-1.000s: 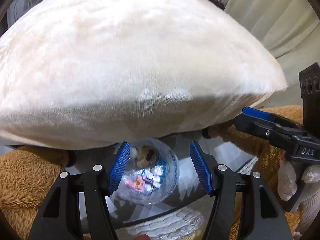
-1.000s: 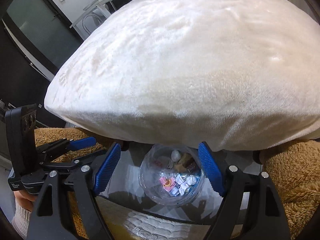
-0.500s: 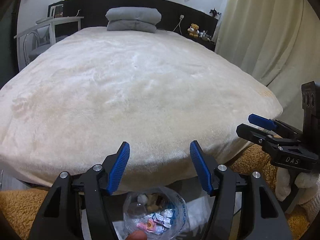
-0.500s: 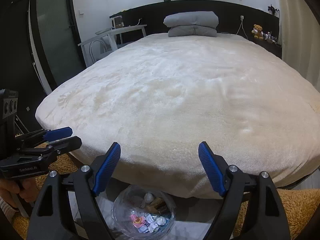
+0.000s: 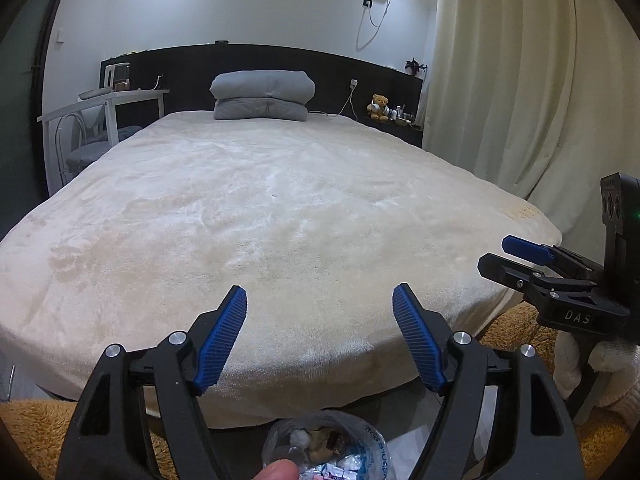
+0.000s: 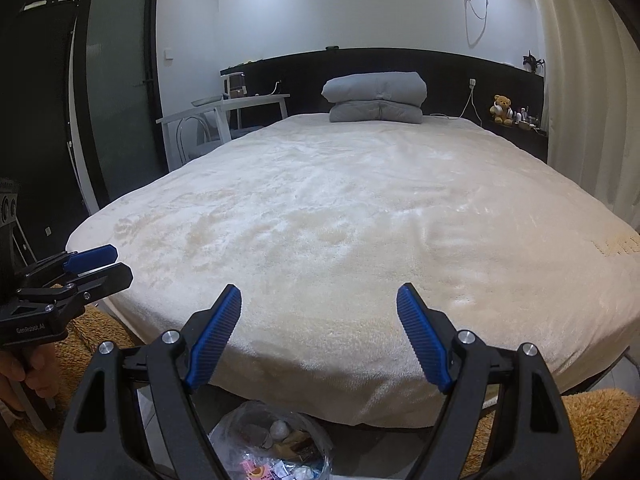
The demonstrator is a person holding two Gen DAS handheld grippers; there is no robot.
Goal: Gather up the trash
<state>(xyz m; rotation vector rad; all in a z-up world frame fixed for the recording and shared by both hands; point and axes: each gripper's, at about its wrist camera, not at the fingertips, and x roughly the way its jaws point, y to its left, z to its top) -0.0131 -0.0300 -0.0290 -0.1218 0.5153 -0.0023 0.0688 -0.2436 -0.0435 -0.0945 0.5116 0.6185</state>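
A: Left wrist view is showing the left gripper (image 5: 320, 300) hanging over the foot of the bed (image 5: 280, 208), blue pads spread wide and holding nothing. How far along are we looking?

B: I'm judging it nearly done. The clear trash bag (image 6: 276, 446) is sitting on the floor just below the bed's edge, already holding wrappers and crumpled paper, and I'm not seeing any litter lying on the cream blanket.

A: And the right gripper (image 6: 320, 300)?

B: Also standing spread and empty, beside the left one. What's left, I'm guessing, is closing or carrying off the bag.

A: Any writing?

B: "DAS" is showing on the right tool's body, "GenRobot.AI" on the left tool's. Blue print on the bag is staying too blurred to read.
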